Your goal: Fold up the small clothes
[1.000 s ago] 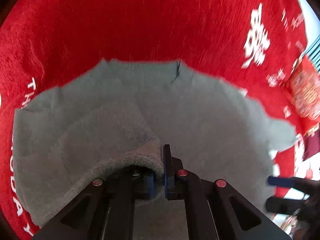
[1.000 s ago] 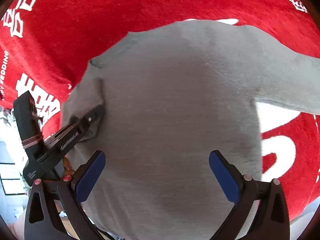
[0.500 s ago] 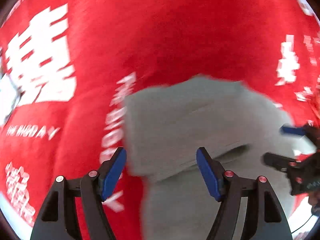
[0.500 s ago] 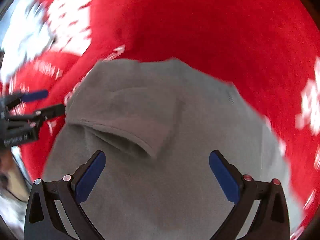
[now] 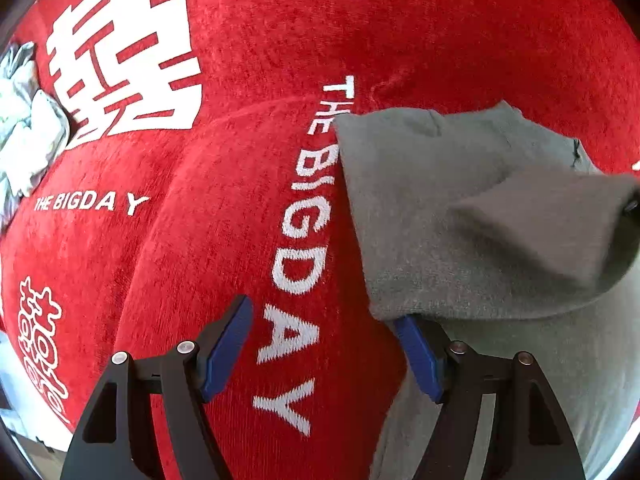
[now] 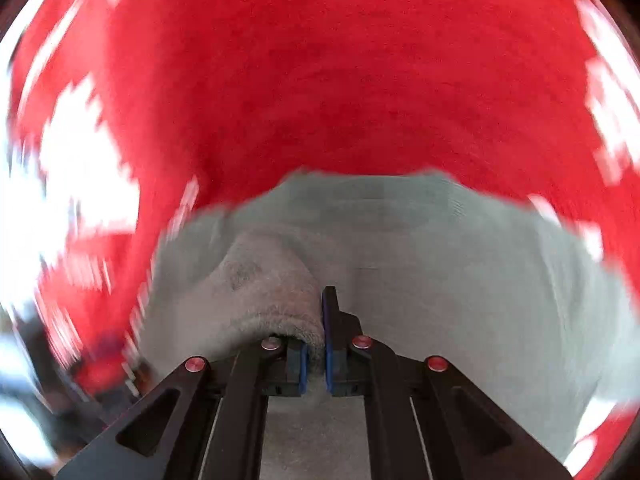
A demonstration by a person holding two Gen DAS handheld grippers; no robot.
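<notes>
The grey sweater (image 5: 460, 216), soft, light and limp, lies at frame right on the red cloth (image 5: 240, 220), best taken by its hem; right gripper (image 6: 316, 354) is clamped on a fold, left gripper (image 5: 328, 352) apart, empty.

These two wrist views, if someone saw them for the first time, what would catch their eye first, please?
The bright red cloth with large white characters and "THE BIG DAY" lettering fills both views. On it lies a grey sweater, at the right of the left wrist view. The right gripper is shut on a fuzzy fold of that sweater, while the left gripper stands open over the red cloth beside the sweater's edge.
</notes>
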